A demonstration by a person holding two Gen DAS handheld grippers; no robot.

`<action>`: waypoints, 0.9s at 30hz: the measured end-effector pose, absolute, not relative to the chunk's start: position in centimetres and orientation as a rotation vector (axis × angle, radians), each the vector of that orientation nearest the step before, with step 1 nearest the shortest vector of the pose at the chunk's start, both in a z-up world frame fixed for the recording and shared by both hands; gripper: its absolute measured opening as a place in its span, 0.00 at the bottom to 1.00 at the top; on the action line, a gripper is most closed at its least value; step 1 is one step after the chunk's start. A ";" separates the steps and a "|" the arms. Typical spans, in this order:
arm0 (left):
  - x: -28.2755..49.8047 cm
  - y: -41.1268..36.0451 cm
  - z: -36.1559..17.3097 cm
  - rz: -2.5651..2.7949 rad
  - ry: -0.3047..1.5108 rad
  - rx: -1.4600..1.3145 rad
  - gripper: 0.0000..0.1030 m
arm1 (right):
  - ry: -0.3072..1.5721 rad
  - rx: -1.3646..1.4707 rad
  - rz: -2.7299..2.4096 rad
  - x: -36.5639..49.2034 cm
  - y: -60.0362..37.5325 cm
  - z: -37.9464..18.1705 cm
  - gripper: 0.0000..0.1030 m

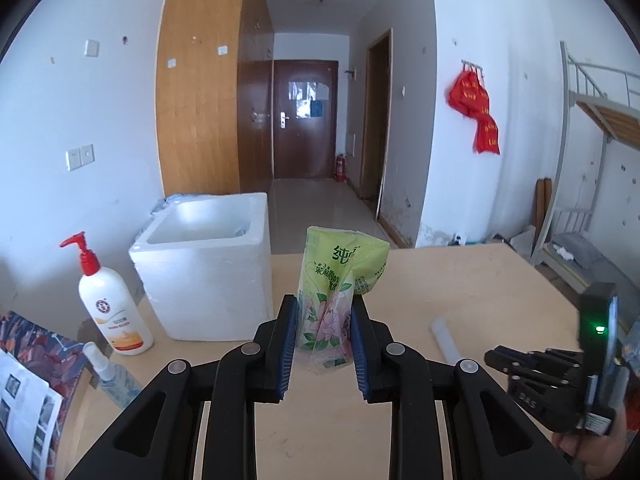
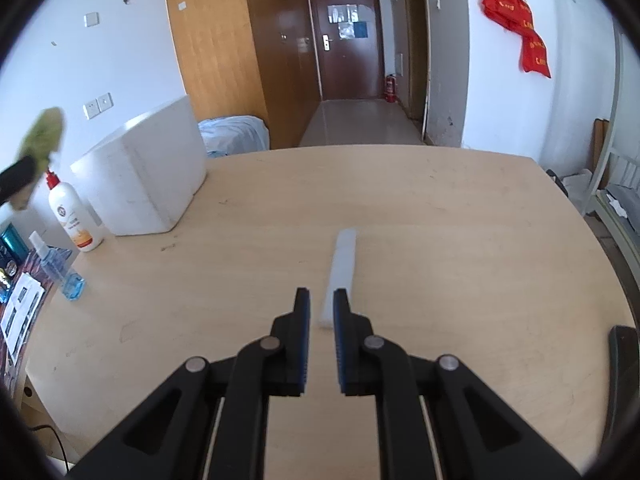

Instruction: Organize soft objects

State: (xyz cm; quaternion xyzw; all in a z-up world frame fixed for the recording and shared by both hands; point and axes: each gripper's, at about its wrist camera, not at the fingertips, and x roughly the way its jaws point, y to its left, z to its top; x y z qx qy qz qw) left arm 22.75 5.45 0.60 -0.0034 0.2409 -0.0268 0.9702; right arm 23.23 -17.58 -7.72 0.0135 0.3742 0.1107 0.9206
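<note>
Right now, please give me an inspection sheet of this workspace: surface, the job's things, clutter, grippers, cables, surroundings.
Surface: light wooden table, scuffed, mostly bare in the middle.
Job's things: green tissue pack lifted off the table; white foam strip lying flat; open white foam box at the back left.
Clutter: lotion pump bottle, blue spray bottle, printed papers at the left edge.
Grippers: left hand-held gripper shut on the tissue pack; right hand-held gripper shut, with the near end of the foam strip at its tips.
Cables: one dark cable below the table's left edge.
Surroundings: hallway door, wooden wardrobe, metal bunk bed, red bags on the wall.
</note>
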 end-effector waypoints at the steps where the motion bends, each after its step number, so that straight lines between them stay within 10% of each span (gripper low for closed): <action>1: 22.4 5.6 0.8 -0.054 0.479 -0.016 0.26 | 0.771 0.025 0.221 23.4 -17.4 -7.9 0.14; 8: 19.9 6.1 1.8 -0.043 0.432 -0.024 0.26 | 0.799 -0.033 0.204 25.8 -16.3 -8.9 0.59; 27: 15.9 7.3 3.0 0.044 0.365 -0.044 0.26 | 0.887 -0.098 0.199 29.0 -15.2 -11.9 0.59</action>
